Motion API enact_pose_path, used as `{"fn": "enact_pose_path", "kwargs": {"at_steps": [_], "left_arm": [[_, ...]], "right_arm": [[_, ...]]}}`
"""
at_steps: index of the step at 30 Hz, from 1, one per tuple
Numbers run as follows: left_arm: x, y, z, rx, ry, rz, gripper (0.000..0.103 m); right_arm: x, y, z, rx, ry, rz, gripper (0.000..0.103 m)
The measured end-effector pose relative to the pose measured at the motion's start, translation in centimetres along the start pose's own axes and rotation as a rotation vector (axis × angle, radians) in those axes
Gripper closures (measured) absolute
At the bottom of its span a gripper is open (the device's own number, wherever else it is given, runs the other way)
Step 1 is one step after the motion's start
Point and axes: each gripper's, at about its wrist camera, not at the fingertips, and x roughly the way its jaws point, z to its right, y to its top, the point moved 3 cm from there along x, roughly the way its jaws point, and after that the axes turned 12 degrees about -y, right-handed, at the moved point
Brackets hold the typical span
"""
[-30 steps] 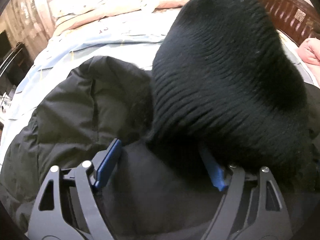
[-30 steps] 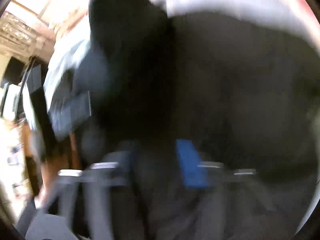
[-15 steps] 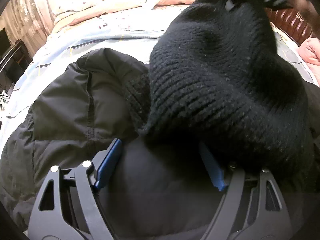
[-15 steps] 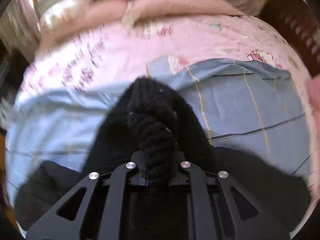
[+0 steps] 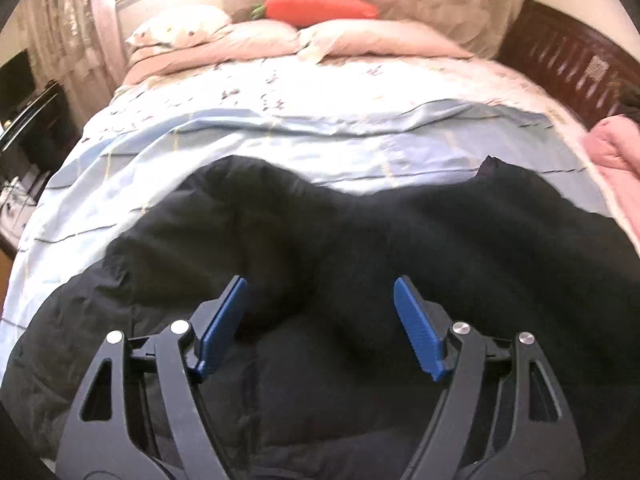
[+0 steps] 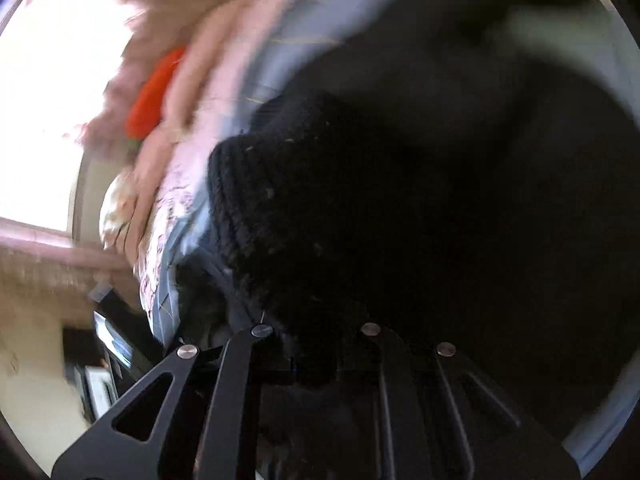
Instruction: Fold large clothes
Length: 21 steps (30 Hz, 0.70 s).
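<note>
A black padded jacket point(image 5: 440, 240) lies spread across the light blue bed sheet point(image 5: 280, 148). My left gripper point(image 5: 320, 284) hovers over its near part. Its blue pads point(image 5: 416, 332) stand wide apart and are closing slightly, with nothing held between them. In the blurred, rolled right wrist view, my right gripper point(image 6: 316, 350) is shut on a black ribbed knit piece point(image 6: 288, 208). The knit bulges forward out of the jaws and hides the fingertips. Behind it lies the dark jacket point(image 6: 480, 200).
Pink pillows point(image 5: 360, 40) and an orange carrot plush point(image 5: 320, 8) sit at the bed's far end. A dark wooden headboard point(image 5: 560, 68) and a pink blanket point(image 5: 612, 152) are at the right. Dark furniture point(image 5: 28, 120) stands beyond the bed's left edge.
The knit piece that filled the left wrist view is gone from it. My right gripper shut on the knit and swung sideways while rolling. My left gripper rose, showing more of the bed.
</note>
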Motion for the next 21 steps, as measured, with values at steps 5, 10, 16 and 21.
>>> {"fn": "enact_pose_path", "kwargs": {"at_steps": [5,10,16,21], "left_arm": [[-1.7,1.1,2.6,0.058,-0.056,0.050,0.021],[-1.4,1.8,5.8,0.054,-0.142,0.035,0.008],[0.9,0.6,5.3,-0.080,-0.189,-0.075,0.008],[2.6,-1.2,2.3,-0.188,-0.119,-0.165,0.008]], "right_arm": [[0.0,-4.6,0.6,-0.177,-0.078,0.031,0.055],[-4.0,-2.1,-0.1,-0.354,-0.222,0.068,0.016],[-7.5,4.4,-9.7,-0.779,-0.156,0.397,0.016],[0.7,7.9,-14.5,-1.017,-0.167,0.256,0.024]]}}
